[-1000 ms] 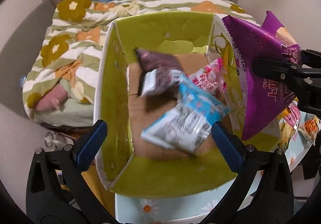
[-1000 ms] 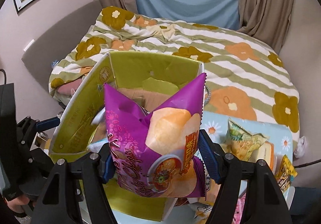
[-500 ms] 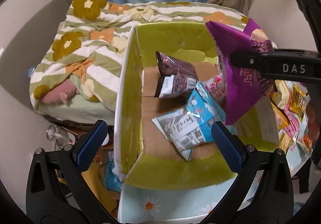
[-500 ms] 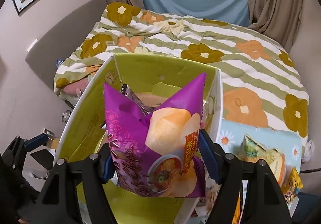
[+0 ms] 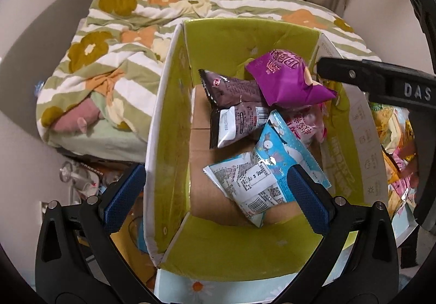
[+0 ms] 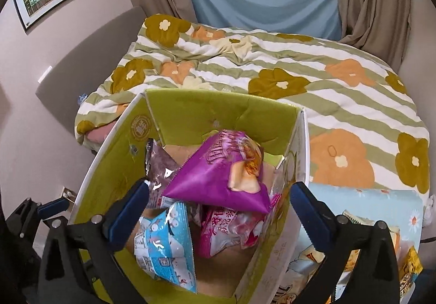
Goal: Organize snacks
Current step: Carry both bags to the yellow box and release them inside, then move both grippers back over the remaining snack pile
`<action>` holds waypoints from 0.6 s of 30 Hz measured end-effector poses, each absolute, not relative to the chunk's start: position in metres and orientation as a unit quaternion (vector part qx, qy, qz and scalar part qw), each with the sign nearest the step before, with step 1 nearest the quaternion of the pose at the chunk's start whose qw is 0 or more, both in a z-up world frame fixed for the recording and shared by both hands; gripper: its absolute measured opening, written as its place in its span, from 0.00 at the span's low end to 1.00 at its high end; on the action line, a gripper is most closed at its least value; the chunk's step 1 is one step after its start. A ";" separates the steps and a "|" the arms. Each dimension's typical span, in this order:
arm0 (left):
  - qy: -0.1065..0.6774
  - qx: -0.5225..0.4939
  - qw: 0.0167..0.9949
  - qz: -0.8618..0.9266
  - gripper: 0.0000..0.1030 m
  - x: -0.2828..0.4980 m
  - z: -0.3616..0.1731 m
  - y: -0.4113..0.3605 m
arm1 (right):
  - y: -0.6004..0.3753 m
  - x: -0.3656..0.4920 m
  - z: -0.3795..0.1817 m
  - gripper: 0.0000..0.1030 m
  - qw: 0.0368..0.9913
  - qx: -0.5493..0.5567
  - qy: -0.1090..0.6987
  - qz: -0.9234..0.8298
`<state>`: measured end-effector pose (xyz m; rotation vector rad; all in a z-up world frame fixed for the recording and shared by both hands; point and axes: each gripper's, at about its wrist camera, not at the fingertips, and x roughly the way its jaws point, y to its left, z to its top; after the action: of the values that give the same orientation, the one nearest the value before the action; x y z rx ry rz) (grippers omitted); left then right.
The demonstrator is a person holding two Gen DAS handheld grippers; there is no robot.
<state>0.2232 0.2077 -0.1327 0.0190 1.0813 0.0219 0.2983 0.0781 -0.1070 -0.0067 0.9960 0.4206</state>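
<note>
A purple chip bag (image 6: 218, 173) lies tilted on top of the other packets inside the green-lined cardboard box (image 6: 190, 110). My right gripper (image 6: 220, 200) hangs over the box's near right side. Its jaws are opening and nothing is gripped; the pads are clear of the bag. One of its fingers (image 5: 368, 78) reaches in from the right in the left wrist view, beside the purple chip bag (image 5: 286, 80). My left gripper (image 5: 215, 189) stands open and empty over the box's near left corner. Under the purple bag lie a dark brown packet (image 5: 234, 102), a blue packet (image 5: 261, 176) and a pink packet (image 5: 305, 124).
The box stands on a table with a light blue daisy cloth (image 6: 368, 200). Several loose snack packets (image 5: 392, 135) lie on the table to the box's right. A bed with a striped floral quilt (image 6: 272, 64) fills the space behind. Floor clutter (image 5: 81, 176) sits left of the box.
The right gripper carried the purple chip bag over the box, then let go; the bag dropped onto the packets inside. The left gripper shifted a little and stayed open.
</note>
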 end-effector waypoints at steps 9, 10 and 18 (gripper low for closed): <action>0.492 0.014 0.870 0.013 1.00 0.215 -0.108 0.208 | 0.070 0.286 -0.088 1.00 0.862 -0.003 0.465 0.203; 0.487 0.015 0.873 0.013 1.00 0.213 -0.104 0.207 | 0.069 0.284 -0.084 1.00 0.863 -0.001 0.462 0.203; 0.445 0.030 0.895 -0.006 1.00 0.194 -0.068 0.190 | 0.055 0.249 -0.046 1.00 0.880 0.012 0.431 0.198</action>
<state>0.1944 0.1896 -0.0676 0.0623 0.9236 -0.0120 0.2486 0.0548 -0.0460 0.0244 0.8978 0.4116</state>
